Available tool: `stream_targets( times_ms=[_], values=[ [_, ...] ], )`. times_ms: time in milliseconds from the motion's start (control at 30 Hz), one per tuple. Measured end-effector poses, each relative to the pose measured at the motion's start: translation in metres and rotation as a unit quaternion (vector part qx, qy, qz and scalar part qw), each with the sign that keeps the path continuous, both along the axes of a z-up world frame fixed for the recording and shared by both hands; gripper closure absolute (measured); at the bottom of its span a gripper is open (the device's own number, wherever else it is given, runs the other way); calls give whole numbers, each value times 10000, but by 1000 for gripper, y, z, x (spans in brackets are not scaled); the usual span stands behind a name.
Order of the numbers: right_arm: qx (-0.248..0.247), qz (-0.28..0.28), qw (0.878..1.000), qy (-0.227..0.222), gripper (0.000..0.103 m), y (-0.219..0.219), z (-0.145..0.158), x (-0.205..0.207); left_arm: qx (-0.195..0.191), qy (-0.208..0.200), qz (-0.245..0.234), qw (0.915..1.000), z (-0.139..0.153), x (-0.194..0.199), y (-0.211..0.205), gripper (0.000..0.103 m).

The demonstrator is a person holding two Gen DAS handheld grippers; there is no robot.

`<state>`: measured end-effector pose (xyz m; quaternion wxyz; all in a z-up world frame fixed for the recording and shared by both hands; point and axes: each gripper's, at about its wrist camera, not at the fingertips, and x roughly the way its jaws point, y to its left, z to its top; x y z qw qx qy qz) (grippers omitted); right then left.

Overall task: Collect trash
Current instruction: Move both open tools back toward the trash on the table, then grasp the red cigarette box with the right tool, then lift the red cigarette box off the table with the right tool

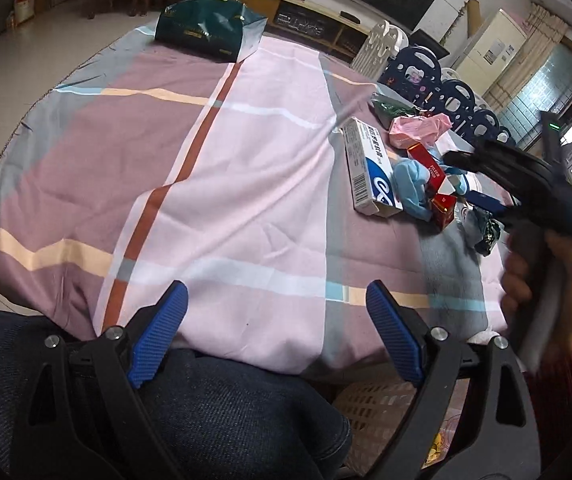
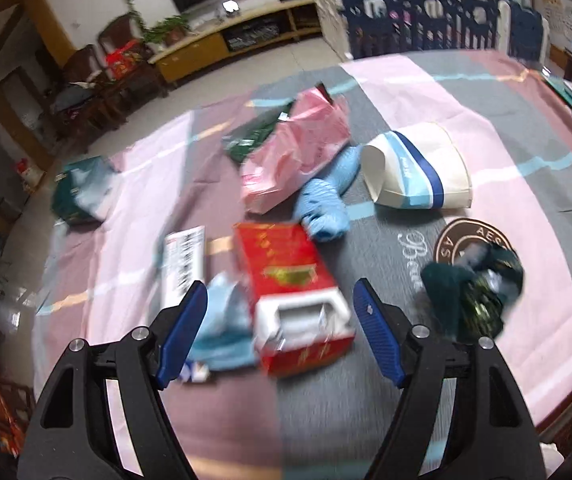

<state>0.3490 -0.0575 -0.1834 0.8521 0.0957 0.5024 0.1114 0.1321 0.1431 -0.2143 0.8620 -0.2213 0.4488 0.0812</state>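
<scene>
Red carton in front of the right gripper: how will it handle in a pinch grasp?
The red carton has a torn-open end, so it is probably empty, light, and may crush there. Its flat sides should not roll. The right gripper, open, looks wide enough to straddle it.

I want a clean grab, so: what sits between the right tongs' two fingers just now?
In the right wrist view, the red carton lies on the cloth between the open right tongs, with a crumpled blue glove beside its left finger.

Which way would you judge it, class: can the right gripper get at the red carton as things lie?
Probably yes. The right gripper is open, the red carton lies between its blue fingers, with only a crumpled blue glove beside it.
</scene>
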Motion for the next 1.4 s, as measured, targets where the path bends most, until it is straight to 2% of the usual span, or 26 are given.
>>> stream_targets(
  times_ms=[67, 133, 167, 300, 467, 600, 733, 867, 1000, 1200, 1400],
  values=[
    [-55, -132, 9998, 143, 29, -2, -14, 15, 85, -2, -114, 9999, 0, 0, -5, 13],
    [33, 38, 9997, 235, 33, 0, -24, 19, 83, 24, -162, 9998, -1, 2, -6, 13],
    [18, 138, 9995, 277, 38, 4, -26, 16, 52, 42, -165, 9998, -1, 2, -6, 13],
    [-96, 502, 9986, 103, 44, 12, -23, -11, -76, 82, -170, 9998, -4, 4, -4, 13],
    [211, 816, 9963, 154, 45, 11, -11, -54, -60, 96, -154, 9998, -5, 4, -4, 13],
    [203, 768, 9968, -102, 45, 1, 1, -84, -25, 120, -118, 9999, -4, 3, -4, 13],
    [310, 797, 9963, 104, 44, -7, -3, -101, -105, 109, -32, 9999, -6, 2, 0, 13],
    [90, 832, 9964, 169, 44, 1, -13, -109, -140, 78, 13, 9999, -6, 1, 2, 13],
    [211, 823, 9961, 246, 44, 9, -17, -110, -167, 76, 24, 9998, -6, 1, 3, 13],
    [14, 921, 9956, 163, 44, 26, -17, -114, -208, 80, 37, 9997, -7, 1, 4, 13],
    [-109, 560, 9983, 101, 44, 13, -16, -117, -210, 82, 35, 9997, -7, 1, 5, 13]
  ],
)
